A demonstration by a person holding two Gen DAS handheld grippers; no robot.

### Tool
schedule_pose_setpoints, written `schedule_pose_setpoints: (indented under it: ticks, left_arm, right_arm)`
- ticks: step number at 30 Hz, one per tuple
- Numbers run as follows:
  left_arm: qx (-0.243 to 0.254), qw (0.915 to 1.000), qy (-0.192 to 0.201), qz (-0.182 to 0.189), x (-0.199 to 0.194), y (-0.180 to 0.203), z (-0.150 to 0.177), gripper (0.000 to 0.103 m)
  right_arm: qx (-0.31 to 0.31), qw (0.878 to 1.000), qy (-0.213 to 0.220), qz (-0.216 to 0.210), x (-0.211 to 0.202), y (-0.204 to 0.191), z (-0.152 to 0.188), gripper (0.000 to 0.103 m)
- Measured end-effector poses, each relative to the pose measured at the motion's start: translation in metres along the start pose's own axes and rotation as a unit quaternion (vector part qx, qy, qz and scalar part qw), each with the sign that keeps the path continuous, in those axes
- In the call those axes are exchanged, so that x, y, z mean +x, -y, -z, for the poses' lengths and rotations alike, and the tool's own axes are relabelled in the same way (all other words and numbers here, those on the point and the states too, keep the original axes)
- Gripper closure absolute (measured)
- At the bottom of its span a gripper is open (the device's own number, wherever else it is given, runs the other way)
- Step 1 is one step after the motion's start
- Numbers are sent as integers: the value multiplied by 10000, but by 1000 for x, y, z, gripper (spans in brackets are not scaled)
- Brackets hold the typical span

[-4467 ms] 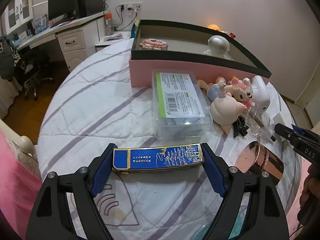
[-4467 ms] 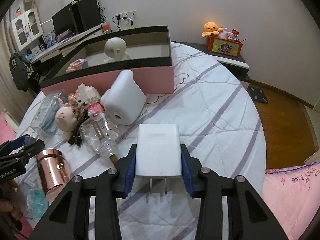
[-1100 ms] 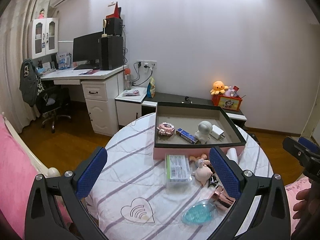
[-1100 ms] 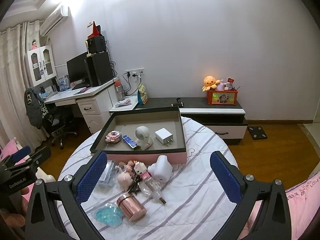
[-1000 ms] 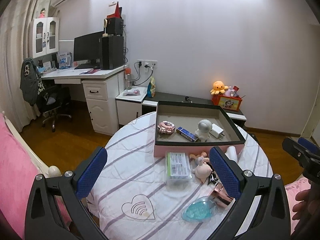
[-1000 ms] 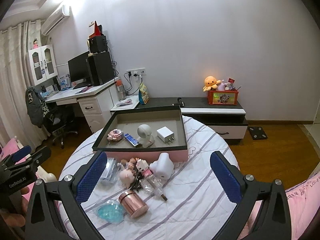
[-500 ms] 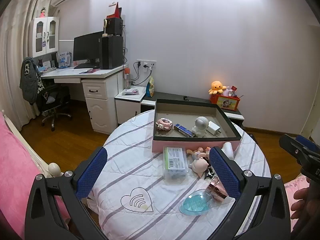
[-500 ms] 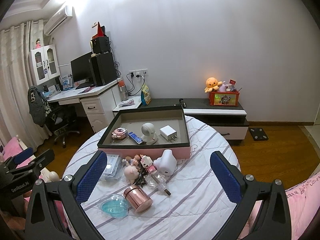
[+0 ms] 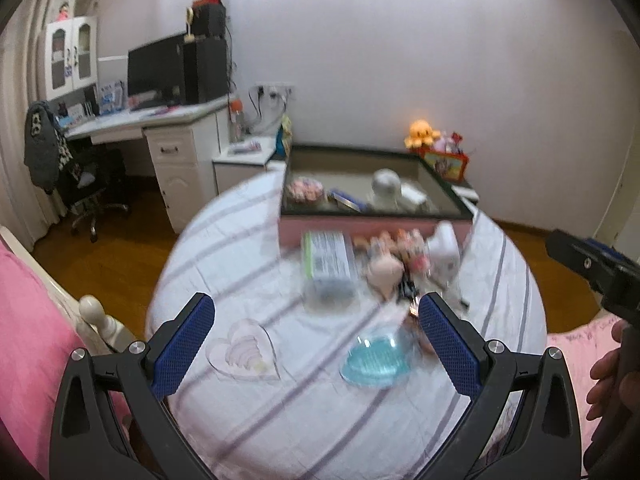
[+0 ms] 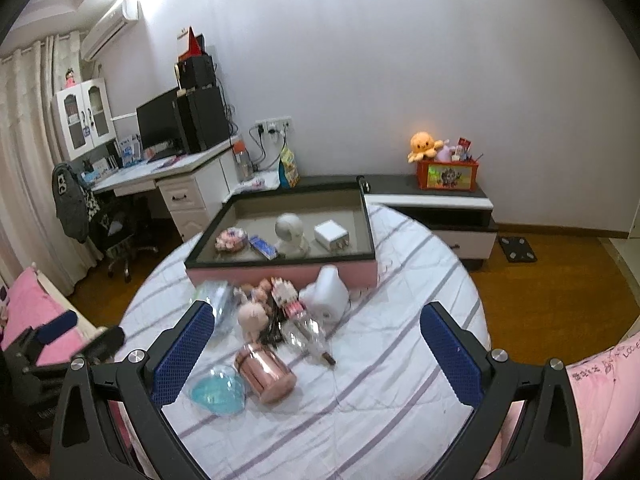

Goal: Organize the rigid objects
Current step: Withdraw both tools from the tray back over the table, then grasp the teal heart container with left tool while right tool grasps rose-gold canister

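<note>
Both grippers have let go of the blue box and the white plug they held before and pulled back high above the round table (image 10: 400, 360), and those two things now lie in the pink tray (image 10: 280, 270). From big to small: the tray sits at the far side of the table, and inside it are a pink hair tie, the little blue box (image 10: 263, 246), a round white robot toy (image 10: 290, 234) and the white plug (image 10: 331, 235). Just in front of the tray is a heap still waiting: a clear plastic box (image 9: 328, 264), a white lamp-like thing (image 10: 329, 295), a pig doll (image 10: 252, 316), a clear bottle (image 10: 306, 334), a shiny pink-gold jar (image 10: 265, 372) and a blue see-through shell (image 10: 218, 394). The left gripper (image 9: 316, 350) is wide open and empty. The right gripper (image 10: 316, 354) is wide open and empty too. I think the jar is hard, smooth and slippery, so squeeze it across its round sides. The clear box looks light but wide; grab its short edges.
</note>
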State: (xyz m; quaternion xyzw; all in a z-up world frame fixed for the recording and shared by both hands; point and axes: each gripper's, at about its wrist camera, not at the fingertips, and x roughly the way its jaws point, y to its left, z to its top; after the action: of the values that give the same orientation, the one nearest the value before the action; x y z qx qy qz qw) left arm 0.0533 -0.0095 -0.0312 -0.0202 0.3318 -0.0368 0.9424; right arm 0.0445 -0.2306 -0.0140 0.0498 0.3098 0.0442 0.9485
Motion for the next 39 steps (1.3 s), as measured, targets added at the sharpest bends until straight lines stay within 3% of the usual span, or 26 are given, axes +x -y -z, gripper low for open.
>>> schedule_pose_setpoints:
  ticks: [9,23,28,30,36,39]
  left_arm:
    - [102,9988,-483,34,37,25,34,0]
    - [177,9951,-956,150,94,37,53,1]
    - [163,9944,-1032,179,103,27,56,20]
    - [181,9944,-1025,180,103,20,54,33]
    - [184,9942,-1019,286,105,7,50,33]
    - [200,9943,-1012,281,105,4,49,33]
  right_arm:
    - [28,9990,-428,-149,25,13,29,0]
    - [30,9958,-833,-381,62,17,38,0]
    - [-94,9934,-1025,-511,78,4,43,0]
    - [-156,9922,-1098,-574,83,-2,46,0]
    - [-354,9885,-1243,-781,97,-25,52,0]
    - [-419,9866,-1346,-822,108,-33,56,7]
